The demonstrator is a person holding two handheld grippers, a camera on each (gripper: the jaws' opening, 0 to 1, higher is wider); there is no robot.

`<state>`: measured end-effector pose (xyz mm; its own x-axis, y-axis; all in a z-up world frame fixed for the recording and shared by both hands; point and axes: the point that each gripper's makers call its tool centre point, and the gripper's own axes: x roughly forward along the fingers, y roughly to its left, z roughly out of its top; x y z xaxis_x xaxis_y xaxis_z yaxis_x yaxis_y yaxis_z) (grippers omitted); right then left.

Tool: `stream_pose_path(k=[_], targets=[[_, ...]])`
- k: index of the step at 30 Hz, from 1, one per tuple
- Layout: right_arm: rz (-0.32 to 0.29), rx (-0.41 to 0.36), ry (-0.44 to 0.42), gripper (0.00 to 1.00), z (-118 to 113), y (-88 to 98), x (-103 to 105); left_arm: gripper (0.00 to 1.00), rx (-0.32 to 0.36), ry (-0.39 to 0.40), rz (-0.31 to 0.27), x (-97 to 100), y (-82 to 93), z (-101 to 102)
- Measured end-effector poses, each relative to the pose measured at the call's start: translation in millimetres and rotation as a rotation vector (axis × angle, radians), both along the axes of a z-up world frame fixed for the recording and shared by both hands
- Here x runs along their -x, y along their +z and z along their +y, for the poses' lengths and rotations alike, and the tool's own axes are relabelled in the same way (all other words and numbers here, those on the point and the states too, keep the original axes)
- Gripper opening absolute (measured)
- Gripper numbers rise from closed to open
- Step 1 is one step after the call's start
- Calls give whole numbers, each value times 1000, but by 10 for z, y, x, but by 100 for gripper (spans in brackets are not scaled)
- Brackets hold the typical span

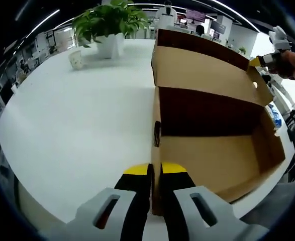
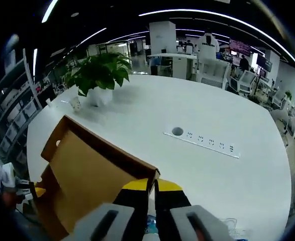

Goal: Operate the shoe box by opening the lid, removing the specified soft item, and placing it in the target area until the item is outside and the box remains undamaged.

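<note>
The brown cardboard shoe box (image 1: 222,160) lies open on the white table, its lid (image 1: 202,75) tilted up and back. The part of its inside that I see holds nothing. My left gripper (image 1: 156,173) is shut on the box's near side wall, which runs between the yellow-tipped jaws. At the lid's far corner, my right gripper (image 1: 260,61) pinches the edge, with a hand behind it. In the right gripper view the right gripper (image 2: 152,187) is shut on the lid (image 2: 87,175) at its corner. The left gripper (image 2: 34,192) shows low at the left. A blue and white thing (image 2: 150,224) lies under the jaws, unclear.
A potted plant (image 1: 107,25) and a small cup (image 1: 77,59) stand at the far side of the white table (image 1: 77,130). A row of sockets (image 2: 207,143) and a round hole (image 2: 177,131) are set into the tabletop. Office desks and chairs lie beyond.
</note>
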<state>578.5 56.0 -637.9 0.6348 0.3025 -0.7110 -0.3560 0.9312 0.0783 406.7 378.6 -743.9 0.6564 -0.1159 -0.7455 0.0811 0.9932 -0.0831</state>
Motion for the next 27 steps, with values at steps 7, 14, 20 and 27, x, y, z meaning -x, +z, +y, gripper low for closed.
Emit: stream_pose_path(k=[7,14,20,27], targets=[[-37,15,14,0,22,149,67,5,8,15,-3,2,2,2],[-60,4,17,0,32,289,136,5,11,18,-6,0,0,-3],[-76,5,19,0,32,366,201,5,15,20,-4,4,1,-14],[-108,6,24,0,56,483,329,5,16,23,-5,2,1,-14]])
